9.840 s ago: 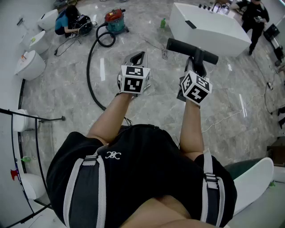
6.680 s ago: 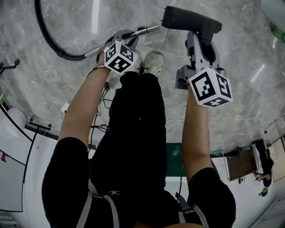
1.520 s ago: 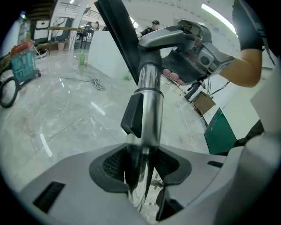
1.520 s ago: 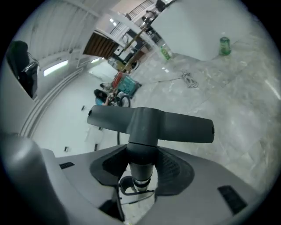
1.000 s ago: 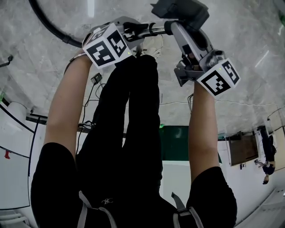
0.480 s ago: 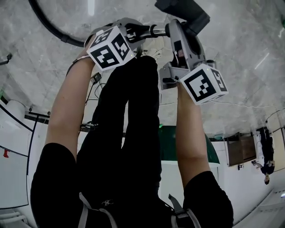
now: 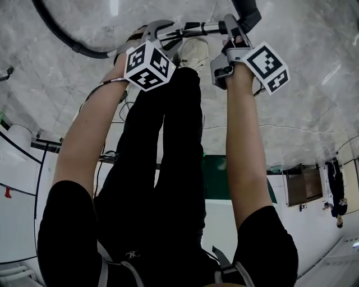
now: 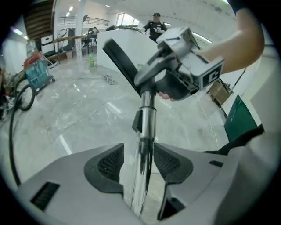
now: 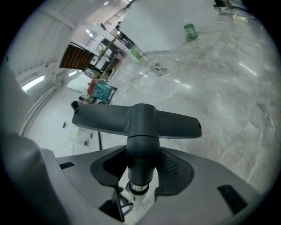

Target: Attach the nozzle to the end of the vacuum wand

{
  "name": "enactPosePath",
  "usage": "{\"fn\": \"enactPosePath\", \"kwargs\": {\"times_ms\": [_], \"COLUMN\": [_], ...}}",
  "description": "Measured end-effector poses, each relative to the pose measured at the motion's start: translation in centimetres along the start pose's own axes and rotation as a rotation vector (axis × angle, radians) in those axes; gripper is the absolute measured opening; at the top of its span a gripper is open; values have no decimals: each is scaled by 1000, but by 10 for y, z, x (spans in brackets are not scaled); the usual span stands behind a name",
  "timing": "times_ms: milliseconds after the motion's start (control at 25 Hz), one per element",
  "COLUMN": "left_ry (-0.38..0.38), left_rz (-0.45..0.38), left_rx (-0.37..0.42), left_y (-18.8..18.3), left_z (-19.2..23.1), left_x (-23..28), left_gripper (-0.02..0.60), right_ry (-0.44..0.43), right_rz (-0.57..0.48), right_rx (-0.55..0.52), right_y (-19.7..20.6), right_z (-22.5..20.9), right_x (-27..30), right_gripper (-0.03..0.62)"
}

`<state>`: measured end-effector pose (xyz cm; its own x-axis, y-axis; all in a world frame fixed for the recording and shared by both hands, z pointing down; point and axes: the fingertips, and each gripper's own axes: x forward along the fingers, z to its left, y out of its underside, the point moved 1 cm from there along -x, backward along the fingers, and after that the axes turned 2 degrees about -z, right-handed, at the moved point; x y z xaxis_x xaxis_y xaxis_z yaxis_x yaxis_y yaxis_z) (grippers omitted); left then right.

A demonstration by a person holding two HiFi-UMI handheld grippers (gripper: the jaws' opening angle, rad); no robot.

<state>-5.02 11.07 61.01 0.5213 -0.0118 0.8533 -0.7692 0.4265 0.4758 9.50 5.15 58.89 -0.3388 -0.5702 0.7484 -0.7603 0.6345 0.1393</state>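
Note:
The chrome vacuum wand [image 7: 190,28] runs from the black hose [image 7: 61,36] to the dark T-shaped nozzle [image 7: 247,11]. In the left gripper view the wand [image 8: 147,118] lies between the jaws of my left gripper [image 8: 138,162]. These jaws are opening, with a gap at the left pad. The nozzle [image 8: 127,61] sits on the wand's far end there. My right gripper [image 9: 140,169] is shut on the nozzle's neck [image 9: 140,149], and a chrome ring of the wand [image 9: 138,189] shows just below the neck. In the head view both grippers, the left [image 7: 154,31] and the right [image 7: 233,31], are held low over the floor.
The person's legs and white shoe [image 7: 193,53] are below the wand. A white counter [image 8: 131,44], a green bottle [image 9: 190,31] and a teal and red vacuum unit [image 9: 103,92] stand on the marble floor. A person [image 8: 156,24] stands far behind the counter.
My right gripper rolled and carried the nozzle toward the floor, onto the wand's end. The left gripper sank too, keeping the wand between its jaws.

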Motion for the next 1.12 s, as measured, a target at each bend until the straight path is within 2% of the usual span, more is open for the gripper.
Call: {"fn": "enactPosePath", "kwargs": {"times_ms": [80,160,200,240,440,640,760,840,920,1000,1040,1120], "left_ry": [-26,-68,-91,-99,-16,-8,42,56,41,15,2,-28], "left_rz": [1,-2,0,0,-56,-61,-92,-117,-116,-105,-102,-103], "left_rx": [-69,-173,-219,-252,-339,-347,-370,-359,-342,-344,-343,-339], "left_y": [12,20,24,25,17,20,11,4,4,5,5,1], "left_z": [6,16,22,25,34,45,39,42,48,55,57,60], "left_x": [-5,-15,-20,-23,-18,-5,-5,-5,-5,-4,-4,-9], "left_gripper": [196,184,39,9,9,9,9,9,9,9,9,9], "right_ry": [85,154,180,201,250,223,204,193,204,255,276,275], "right_rz": [29,49,58,67,87,113,127,130,140,154,162,178], "right_rx": [75,128,146,159,187,180,183,178,131,52,31,14], "right_y": [7,14,18,21,31,41,49,54,61,64,64,64], "right_z": [-37,-68,-81,-92,-122,-122,-133,-141,-149,-156,-157,-150], "right_x": [16,29,35,41,78,120,136,148,153,150,147,134], "right_gripper": [189,189,189,190,192,193,196,196,197,243,303,328]}}
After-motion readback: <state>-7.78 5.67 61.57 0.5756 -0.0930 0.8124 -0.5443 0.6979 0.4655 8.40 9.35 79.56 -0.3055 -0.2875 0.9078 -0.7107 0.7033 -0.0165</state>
